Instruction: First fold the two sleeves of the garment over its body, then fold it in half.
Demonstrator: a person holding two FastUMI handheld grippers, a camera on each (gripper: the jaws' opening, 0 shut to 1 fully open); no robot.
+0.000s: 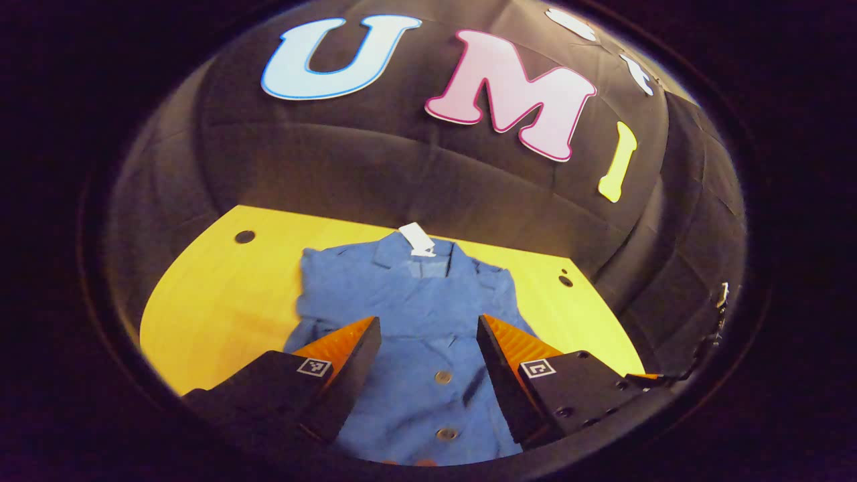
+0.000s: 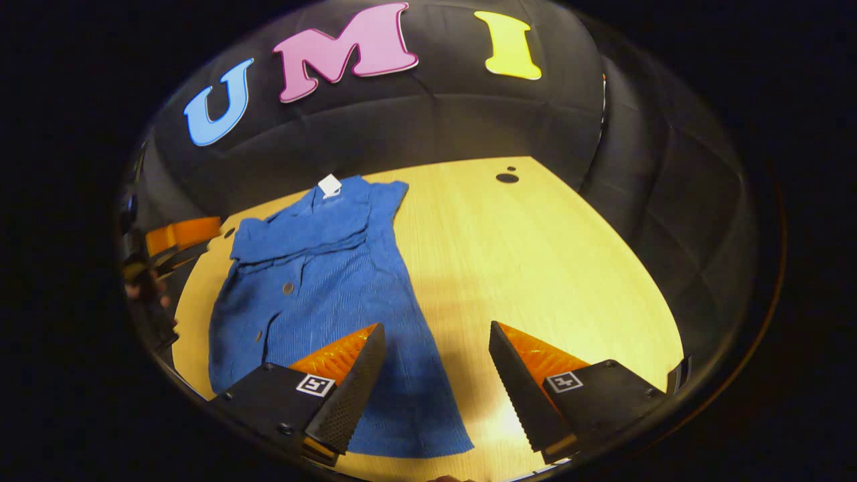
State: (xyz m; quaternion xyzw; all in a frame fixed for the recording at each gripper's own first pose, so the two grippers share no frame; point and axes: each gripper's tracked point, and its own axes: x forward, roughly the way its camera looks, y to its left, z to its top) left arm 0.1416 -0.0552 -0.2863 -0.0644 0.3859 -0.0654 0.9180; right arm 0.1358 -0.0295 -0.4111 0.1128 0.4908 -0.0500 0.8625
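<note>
A blue buttoned garment is laid flat on a yellow table, with both hand-held grippers held open above it.

In the left gripper view, the left gripper is held over the garment's button front with its fingers spread wide and nothing between them; a white tag is seen at the garment's collar, on the side of the garment nearest the booth wall. In the right gripper view, the right gripper is held above the garment's lower hem, one finger over the cloth and the other over bare table beside the garment, fingers apart and empty. In that view a sleeve is seen folded across the garment's chest, and the left gripper is seen beyond the garment's far side.
</note>
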